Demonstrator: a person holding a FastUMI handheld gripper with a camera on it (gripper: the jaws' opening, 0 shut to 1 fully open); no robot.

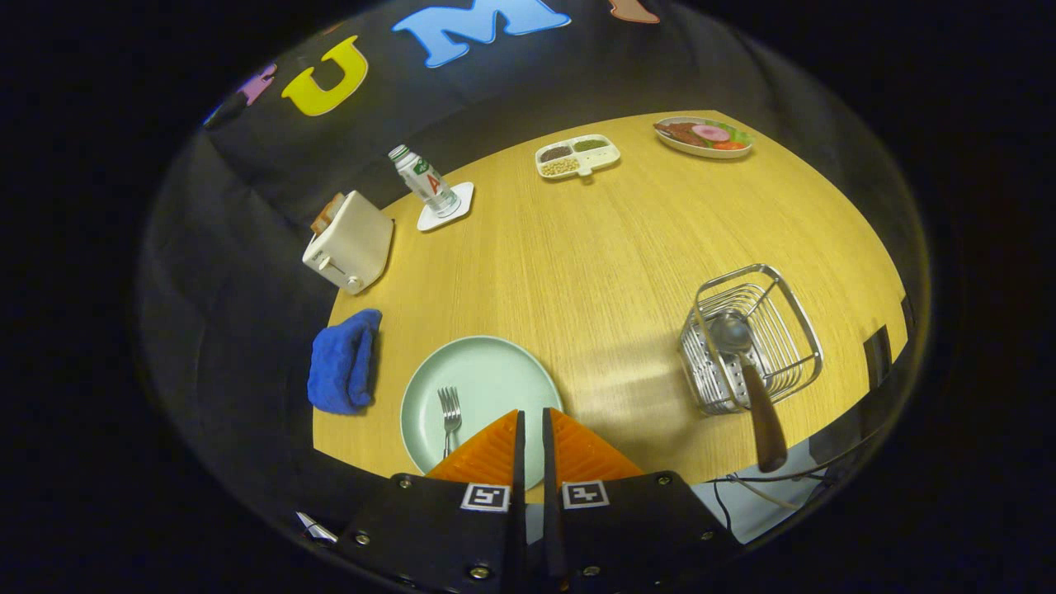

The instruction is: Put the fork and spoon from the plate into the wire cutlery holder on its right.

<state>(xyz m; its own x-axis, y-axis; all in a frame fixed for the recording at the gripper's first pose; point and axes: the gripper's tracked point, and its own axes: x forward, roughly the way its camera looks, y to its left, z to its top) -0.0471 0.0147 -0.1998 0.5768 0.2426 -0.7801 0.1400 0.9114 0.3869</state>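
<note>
A: Where do the jaws (532,433) stand?

B: Nearly pressed together, a thin slit between them, nothing held. They hover over the near rim of the plate (495,371).

A: And the fork (450,417)?

B: On the plate, just left of the jaw tips. Its tines point away from the jaws, its long axis runs roughly along their line, and its handle runs back under the left jaw.

A: The spoon (747,379)?

B: Already in the holder (751,338), off to the right of the jaws and a little ahead. Its bowl is down inside and its dark handle leans out over the near rim toward us. So I judge half the job done.

A: How will the fork handle?

B: Thin, stiff metal by the look of it, light and likely slippery on the glazed plate (it lies flat, so little to get under). I'd spread the jaws and pinch across the neck or upper handle, at right angles to its length.

A: Anything in the way?

B: No; the cloth (342,363) lies left of the plate, apart from it, and the desk (610,272) between plate and holder is bare.
</note>
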